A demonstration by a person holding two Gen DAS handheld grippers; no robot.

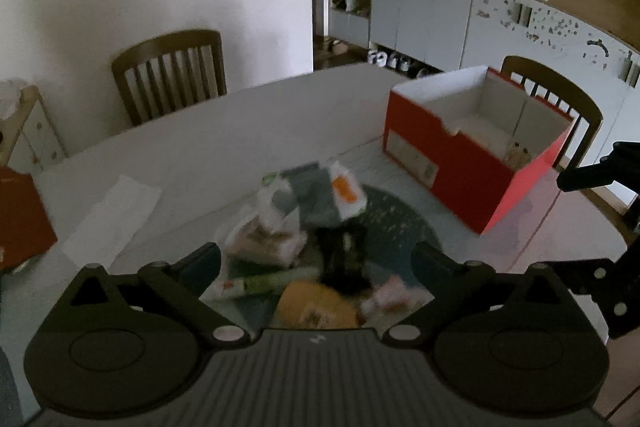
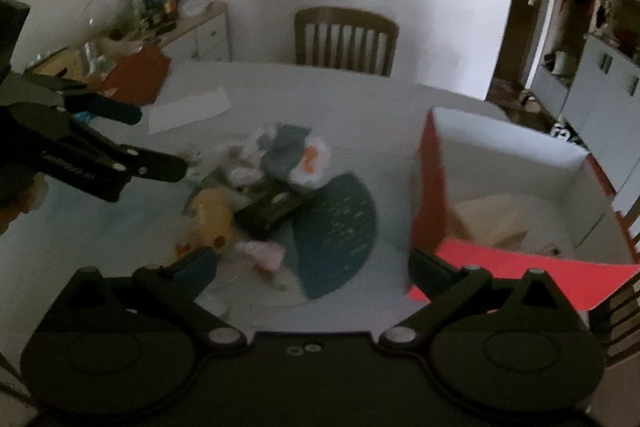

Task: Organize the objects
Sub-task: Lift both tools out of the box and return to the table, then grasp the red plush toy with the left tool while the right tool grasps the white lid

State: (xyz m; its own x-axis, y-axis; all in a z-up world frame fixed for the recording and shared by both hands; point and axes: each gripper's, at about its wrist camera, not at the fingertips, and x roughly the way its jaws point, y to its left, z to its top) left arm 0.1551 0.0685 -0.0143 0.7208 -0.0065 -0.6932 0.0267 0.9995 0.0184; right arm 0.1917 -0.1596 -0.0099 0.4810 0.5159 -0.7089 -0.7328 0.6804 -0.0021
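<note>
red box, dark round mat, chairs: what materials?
Red box: looks like cardboard, matte red outside, white inside, folded flap edges.
Dark round mat: probably woven or plastic placemat, speckled; too blurred to say.
Chairs: wood, brown, slatted backs, slight sheen.

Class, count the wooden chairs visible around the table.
2: one chair at the table's far side against the wall, another chair behind the red box. Others may be hidden.
</note>
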